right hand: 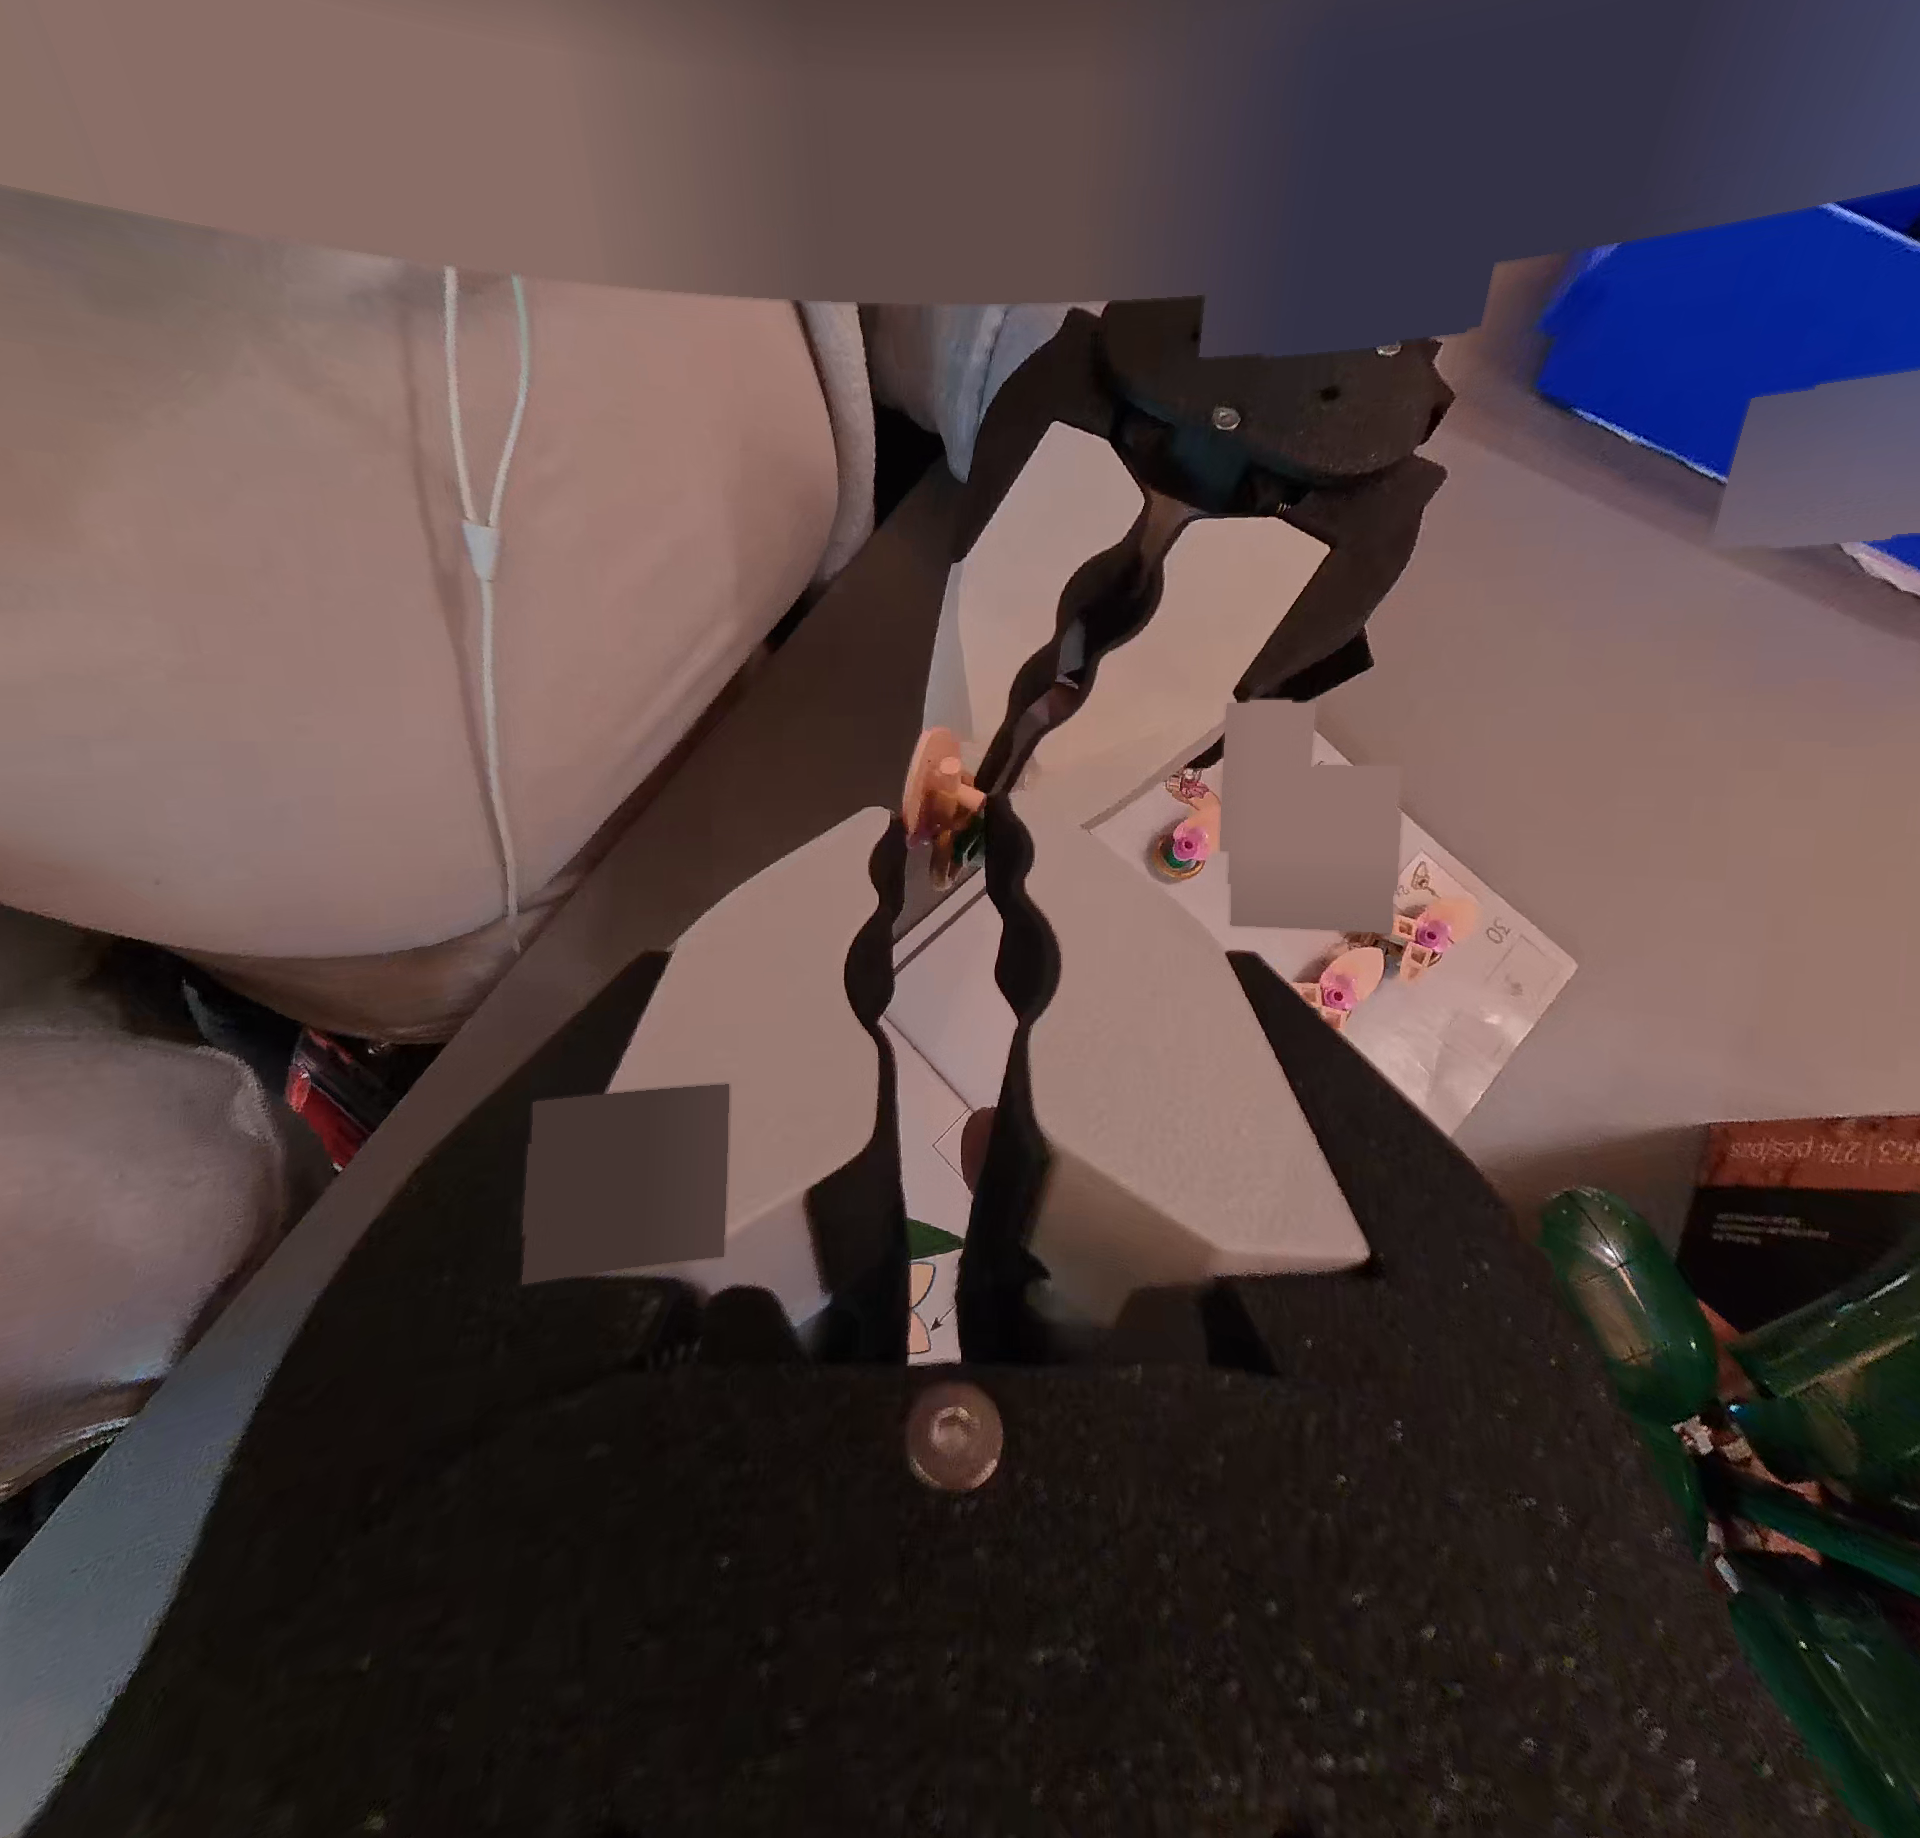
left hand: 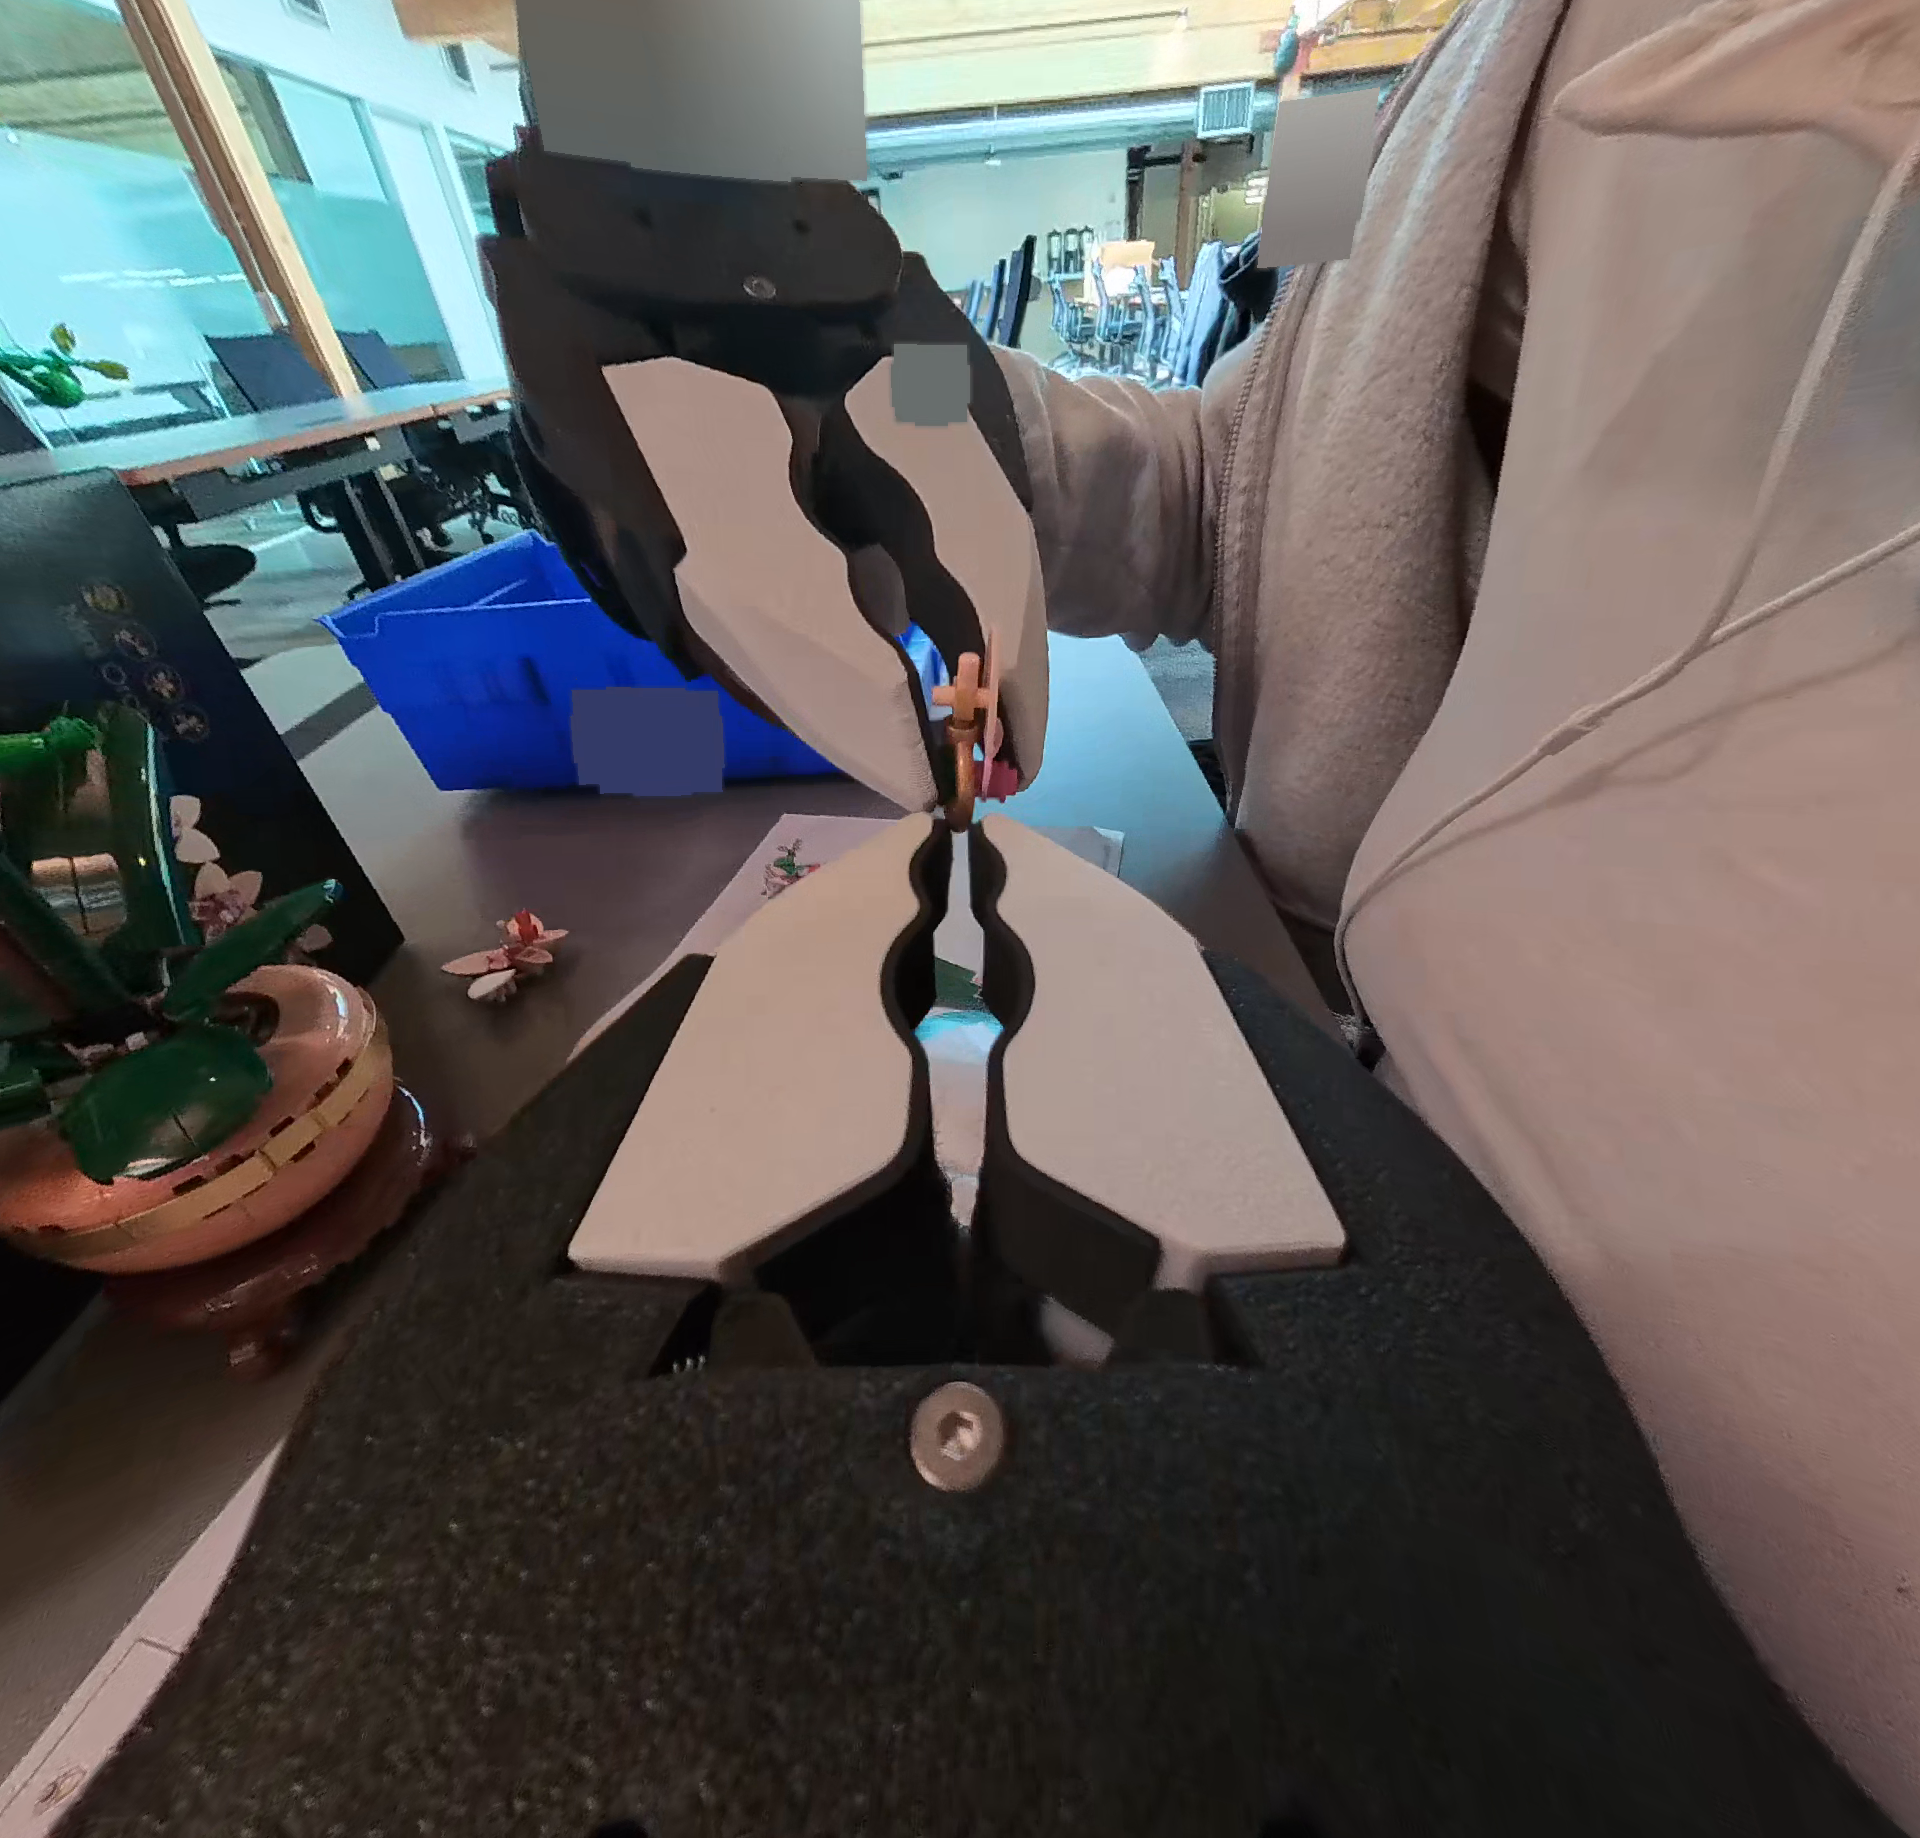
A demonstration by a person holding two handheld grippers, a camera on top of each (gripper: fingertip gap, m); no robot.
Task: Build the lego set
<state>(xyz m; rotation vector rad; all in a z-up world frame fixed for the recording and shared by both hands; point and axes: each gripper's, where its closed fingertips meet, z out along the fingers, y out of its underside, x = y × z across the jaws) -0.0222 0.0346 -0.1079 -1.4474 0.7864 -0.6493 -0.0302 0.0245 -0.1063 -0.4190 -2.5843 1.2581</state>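
A small flower sub-assembly (left hand: 966,708) is held in the air between both grippers: a tan cross-shaped part, a brown ring and a pink bit. In the right wrist view it (right hand: 940,801) shows tan with a green bit. My right gripper (right hand: 935,838) is shut on it; in the left wrist view it (left hand: 971,786) comes down from above. My left gripper (left hand: 956,820) meets it tip to tip from below, its tips pinched on the brown ring. The left gripper also shows in the right wrist view (right hand: 994,786).
An orchid model in a pink pot (left hand: 197,1113) stands at the left, a black box (left hand: 104,645) behind it. A blue bin (left hand: 499,666) sits farther back. A loose flower (left hand: 514,952) lies on the dark table. Small flowers (right hand: 1340,988) lie on the instruction booklet (right hand: 1507,1040). A person's beige hoodie (left hand: 1558,645) is close by.
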